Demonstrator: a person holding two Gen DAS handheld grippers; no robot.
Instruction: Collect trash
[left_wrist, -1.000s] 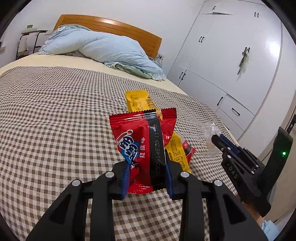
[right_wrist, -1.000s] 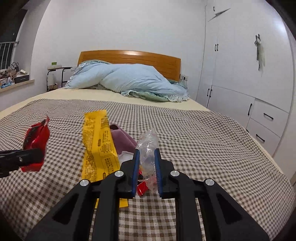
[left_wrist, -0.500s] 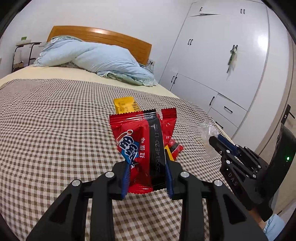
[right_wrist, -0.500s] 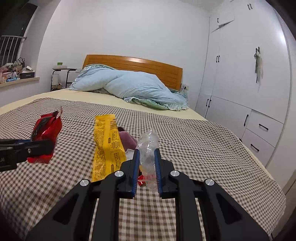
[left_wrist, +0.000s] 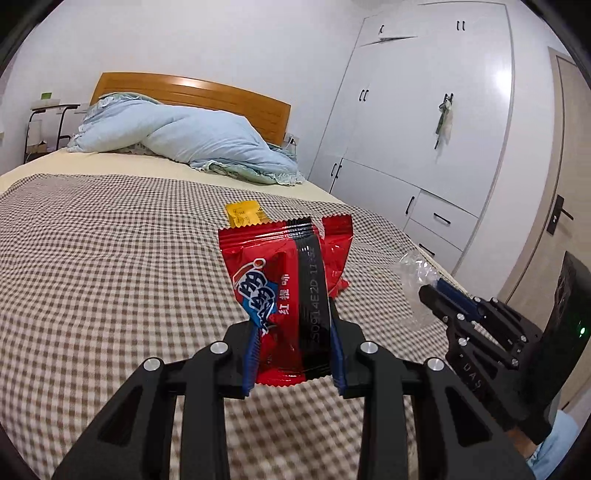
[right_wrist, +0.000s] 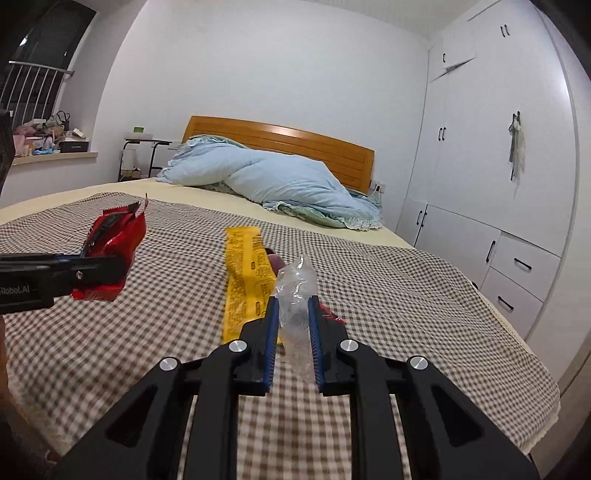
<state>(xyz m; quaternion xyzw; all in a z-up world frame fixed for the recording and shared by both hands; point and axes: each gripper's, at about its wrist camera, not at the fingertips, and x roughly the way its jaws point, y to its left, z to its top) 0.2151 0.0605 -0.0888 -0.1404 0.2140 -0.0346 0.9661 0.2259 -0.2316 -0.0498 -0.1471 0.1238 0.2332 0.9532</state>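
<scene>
My left gripper (left_wrist: 293, 326) is shut on a red snack wrapper (left_wrist: 284, 291), held upright above the checked bedspread (left_wrist: 92, 277). From the right wrist view the same red snack wrapper (right_wrist: 110, 251) shows at the left in the left gripper (right_wrist: 99, 267). My right gripper (right_wrist: 293, 306) is shut on a crumpled clear plastic wrapper (right_wrist: 295, 295); the right gripper (left_wrist: 430, 290) and clear plastic wrapper (left_wrist: 415, 277) also appear at the right of the left wrist view. A yellow wrapper (right_wrist: 245, 280) lies flat on the bed, with small red scraps (right_wrist: 332, 315) beside it.
A blue duvet (right_wrist: 280, 184) is bunched at the wooden headboard (right_wrist: 291, 144). White wardrobes with drawers (right_wrist: 517, 221) line the right wall, and a door (left_wrist: 554, 221) stands beyond. A purple item (right_wrist: 275, 260) peeks out behind the yellow wrapper. A side table (right_wrist: 147, 147) stands by the window sill.
Both grippers have risen and drawn back from the bed, still holding their wrappers. The yellow wrapper and scraps now lie lower and farther off.
</scene>
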